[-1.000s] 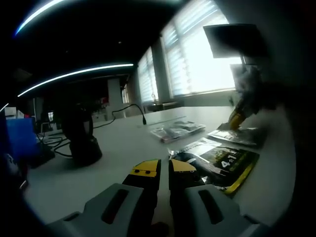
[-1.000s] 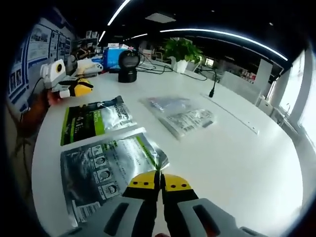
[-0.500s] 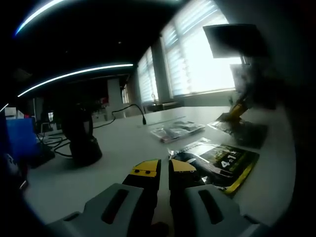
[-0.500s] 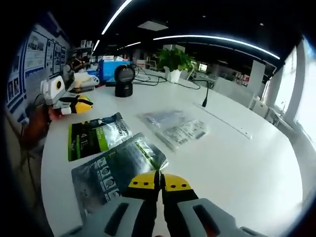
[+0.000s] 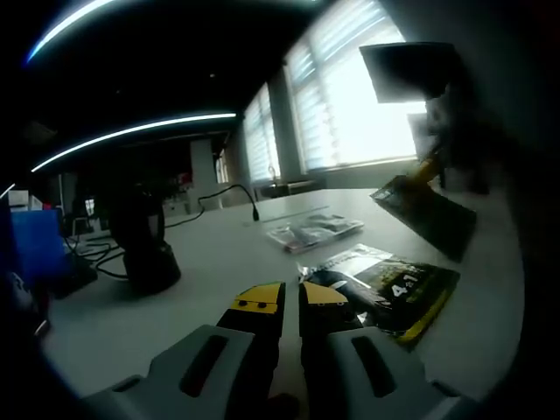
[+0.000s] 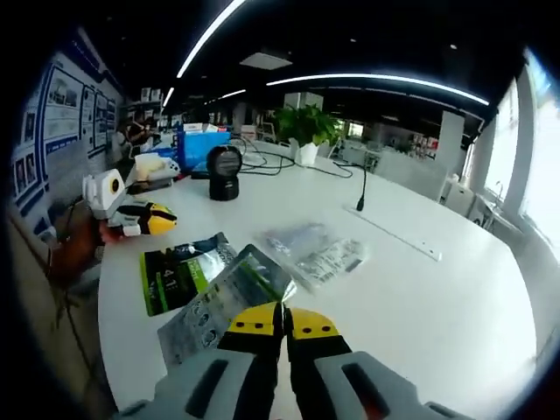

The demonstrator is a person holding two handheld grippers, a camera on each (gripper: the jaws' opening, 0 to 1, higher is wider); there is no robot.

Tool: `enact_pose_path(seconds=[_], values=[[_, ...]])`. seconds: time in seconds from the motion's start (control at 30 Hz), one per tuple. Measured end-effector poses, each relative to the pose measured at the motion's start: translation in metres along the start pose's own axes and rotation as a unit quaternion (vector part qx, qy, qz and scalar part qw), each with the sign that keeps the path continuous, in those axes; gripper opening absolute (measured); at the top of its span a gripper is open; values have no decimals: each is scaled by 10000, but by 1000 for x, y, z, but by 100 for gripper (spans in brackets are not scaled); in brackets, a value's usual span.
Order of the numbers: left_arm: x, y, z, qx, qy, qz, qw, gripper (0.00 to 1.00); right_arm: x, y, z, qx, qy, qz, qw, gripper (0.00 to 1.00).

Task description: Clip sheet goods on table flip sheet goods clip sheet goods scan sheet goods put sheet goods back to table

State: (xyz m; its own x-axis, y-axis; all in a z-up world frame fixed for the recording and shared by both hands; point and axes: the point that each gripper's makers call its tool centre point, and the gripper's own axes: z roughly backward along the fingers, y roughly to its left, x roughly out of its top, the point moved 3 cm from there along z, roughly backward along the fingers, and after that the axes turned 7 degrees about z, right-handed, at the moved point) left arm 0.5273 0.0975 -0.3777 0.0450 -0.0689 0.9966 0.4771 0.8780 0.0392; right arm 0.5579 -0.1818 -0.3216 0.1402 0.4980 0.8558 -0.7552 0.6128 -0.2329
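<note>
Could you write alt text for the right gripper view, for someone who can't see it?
The right gripper, jaws shut, lifts a silvery pouch off a white table. A green pouch and a clear packet lie beyond it, with a black scanner farther back.

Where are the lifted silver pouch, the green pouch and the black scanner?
silver pouch (image 6: 219,297), right gripper view, middle of its printed face.
green pouch (image 6: 179,273), right gripper view, its green panel.
black scanner (image 6: 224,163), right gripper view, its round head.

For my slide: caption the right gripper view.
Right gripper lifts a silver pouch above the white table, green pouch lying beside.
</note>
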Motion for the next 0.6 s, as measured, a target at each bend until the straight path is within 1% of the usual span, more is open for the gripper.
enact_pose_path(seconds=[0.27, 0.43, 0.6], values=[[1, 1, -1, 2, -11, 0, 10000, 0, 25, 6, 10, 121, -223, -50, 9997, 0], [1, 1, 0, -6, -16, 2, 10000, 0, 34, 10, 14, 197, -289, -16, 9994, 0], [1, 0, 0, -10, -20, 1, 10000, 0, 43, 11, 19, 245, -382, -70, 9989, 0]])
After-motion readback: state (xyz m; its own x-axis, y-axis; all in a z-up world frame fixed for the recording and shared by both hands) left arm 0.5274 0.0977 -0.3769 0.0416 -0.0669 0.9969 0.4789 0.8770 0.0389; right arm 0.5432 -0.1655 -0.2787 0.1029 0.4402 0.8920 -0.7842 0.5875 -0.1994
